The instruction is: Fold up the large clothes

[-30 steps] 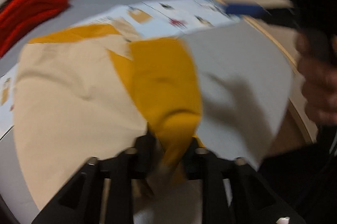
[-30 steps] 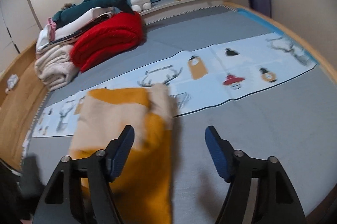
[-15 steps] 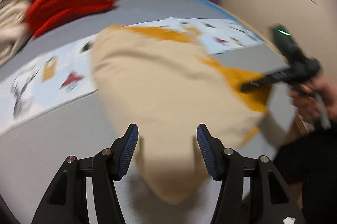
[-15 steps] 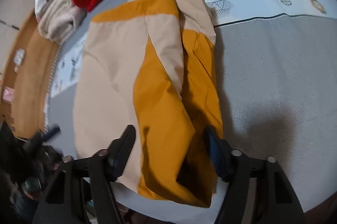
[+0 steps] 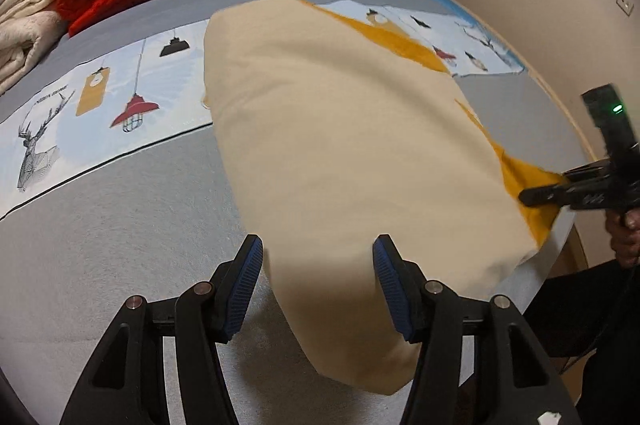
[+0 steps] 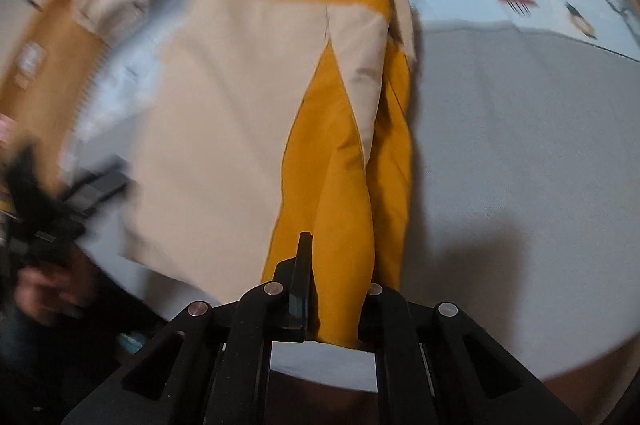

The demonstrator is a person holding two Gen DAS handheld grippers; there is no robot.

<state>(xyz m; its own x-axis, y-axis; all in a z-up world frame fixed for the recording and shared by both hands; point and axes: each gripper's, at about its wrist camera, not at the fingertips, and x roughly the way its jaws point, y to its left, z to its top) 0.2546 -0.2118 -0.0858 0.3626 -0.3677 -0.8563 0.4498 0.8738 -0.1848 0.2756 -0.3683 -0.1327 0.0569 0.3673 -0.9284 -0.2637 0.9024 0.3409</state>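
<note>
Lying on the grey bed (image 5: 120, 209), the beige-and-mustard garment (image 5: 344, 129) has its near beige end between the left gripper (image 5: 318, 289)'s spread jaws, not touched by either pad. Over on the right gripper (image 6: 336, 305), the jaws are closing, pinching a bunched mustard fold at the garment's edge.

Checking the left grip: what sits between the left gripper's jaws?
In the left wrist view, the beige corner of the garment lies between the left gripper's open jaws, pads apart from it.
</note>
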